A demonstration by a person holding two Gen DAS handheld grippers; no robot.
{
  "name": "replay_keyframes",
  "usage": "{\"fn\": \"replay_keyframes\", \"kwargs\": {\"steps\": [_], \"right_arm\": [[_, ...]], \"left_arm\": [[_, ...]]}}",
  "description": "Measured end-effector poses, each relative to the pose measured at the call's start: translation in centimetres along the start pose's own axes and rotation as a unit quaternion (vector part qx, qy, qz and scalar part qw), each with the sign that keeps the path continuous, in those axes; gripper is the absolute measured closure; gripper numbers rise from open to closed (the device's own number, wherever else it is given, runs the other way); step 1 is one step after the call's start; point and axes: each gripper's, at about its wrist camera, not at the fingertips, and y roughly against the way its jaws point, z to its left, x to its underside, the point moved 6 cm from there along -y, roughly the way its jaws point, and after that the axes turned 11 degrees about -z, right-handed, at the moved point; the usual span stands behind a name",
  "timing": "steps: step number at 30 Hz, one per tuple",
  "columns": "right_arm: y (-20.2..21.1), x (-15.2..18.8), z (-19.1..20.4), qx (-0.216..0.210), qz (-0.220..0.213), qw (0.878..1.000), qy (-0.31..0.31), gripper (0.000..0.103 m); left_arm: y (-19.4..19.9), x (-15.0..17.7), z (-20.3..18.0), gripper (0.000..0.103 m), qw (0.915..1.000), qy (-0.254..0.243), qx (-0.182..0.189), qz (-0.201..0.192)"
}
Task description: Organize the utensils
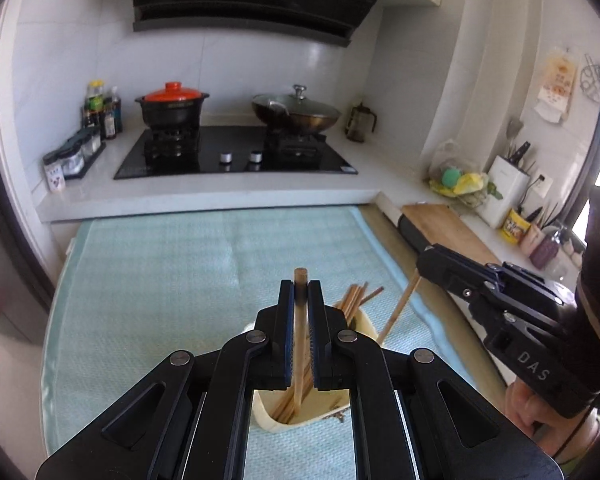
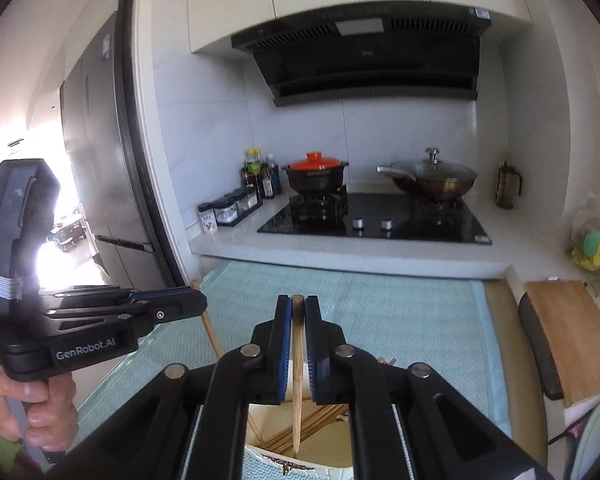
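Note:
My left gripper (image 1: 300, 292) is shut on a wooden chopstick (image 1: 299, 344), held upright with its lower end inside a cream holder (image 1: 272, 420) that contains several chopsticks (image 1: 354, 298). My right gripper (image 2: 298, 312) is shut on another wooden chopstick (image 2: 297, 376), its lower end also over the cream holder (image 2: 332, 436). In the left wrist view the right gripper (image 1: 422, 270) shows at the right with its chopstick (image 1: 400, 306) slanting down. In the right wrist view the left gripper (image 2: 198, 300) shows at the left with its chopstick (image 2: 212, 332).
A light blue mat (image 1: 160, 272) covers the table. Behind it is a white counter with a black gas hob (image 1: 236, 156), an orange-lidded pot (image 1: 173, 106) and a lidded wok (image 1: 296, 110). A wooden cutting board (image 1: 448, 228) and a knife block (image 1: 504, 188) stand at the right.

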Motion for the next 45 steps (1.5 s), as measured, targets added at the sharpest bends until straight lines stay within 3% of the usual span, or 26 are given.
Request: {"fn": "replay_keyframes", "kwargs": {"steps": [4,5,6,7,8,9,10,12,16,17,19,24,28,31,33,38,45], "right_arm": [[-3.6,3.6,-1.3,-0.004,0.045,0.999,-0.027,0.096],[-4.3,4.3,-1.5,-0.008,0.055,0.998,-0.028,0.095],[-5.0,4.9,-1.7,-0.006,0.063,0.998,-0.028,0.095],[-5.4,5.4,-2.1,-0.002,0.066,0.997,-0.029,0.093],[-5.7,5.7,-2.4,0.002,0.068,0.997,-0.031,0.079],[-5.7,5.7,-2.8,0.005,0.065,0.997,-0.034,0.067],[-5.3,5.5,-3.2,0.01,0.056,0.998,-0.039,0.044],[-4.1,4.6,-4.0,0.026,0.03,0.998,-0.043,0.04],[-1.0,2.6,-4.9,0.059,0.004,0.998,-0.035,0.038],[0.2,2.1,-4.7,0.066,-0.005,0.997,-0.03,0.033],[2.7,1.4,-4.2,0.084,-0.025,0.996,-0.013,0.022],[10.1,1.0,-1.1,0.097,-0.086,0.991,0.028,0.016],[14.7,2.2,0.7,0.104,-0.107,0.988,0.03,0.013],[17.3,3.6,1.6,0.098,-0.111,0.989,0.019,0.001],[18.6,4.7,2.1,0.093,-0.111,0.989,0.016,0.0],[20.4,7.3,3.1,0.086,-0.094,0.992,0.004,0.0],[21.4,9.8,4.5,0.105,-0.077,0.991,0.012,0.0]], "left_arm": [[-2.2,1.5,0.4,0.098,0.9997,0.003,-0.007,0.024],[-2.4,1.9,0.4,0.092,0.9996,0.001,-0.009,0.026],[-2.6,2.1,0.4,0.086,0.9996,-0.003,-0.009,0.026],[-2.5,2.2,0.4,0.064,0.9996,-0.008,-0.012,0.025],[-2.2,2.4,0.4,0.042,0.9996,-0.013,-0.016,0.018],[-1.8,2.4,0.5,0.036,0.9996,-0.018,-0.021,0.007],[-1.1,2.4,0.4,0.033,0.9994,-0.024,-0.025,-0.005],[0.2,2.6,0.3,0.03,0.999,-0.034,-0.026,-0.015],[3.9,3.2,-0.2,0.004,0.9959,-0.05,-0.047,-0.06],[5.1,3.4,-0.5,0.001,0.994,-0.056,-0.056,-0.075],[7.5,4.1,-1.4,0.001,0.9894,-0.068,-0.069,-0.107],[12.0,6.0,-3.3,0.0,0.9782,-0.087,-0.11,-0.153],[13.9,8.2,-4.1,0.0,0.9851,-0.069,-0.101,-0.121],[15.4,9.3,-4.1,0.0,0.9756,-0.081,-0.16,-0.126],[16.3,10.1,-4.4,0.0,0.971,-0.09,-0.179,-0.13],[17.9,11.5,-4.2,0.0,0.9781,-0.057,-0.164,-0.114],[19.6,13.1,-4.4,0.0,0.9781,-0.054,-0.174,-0.101]]}}
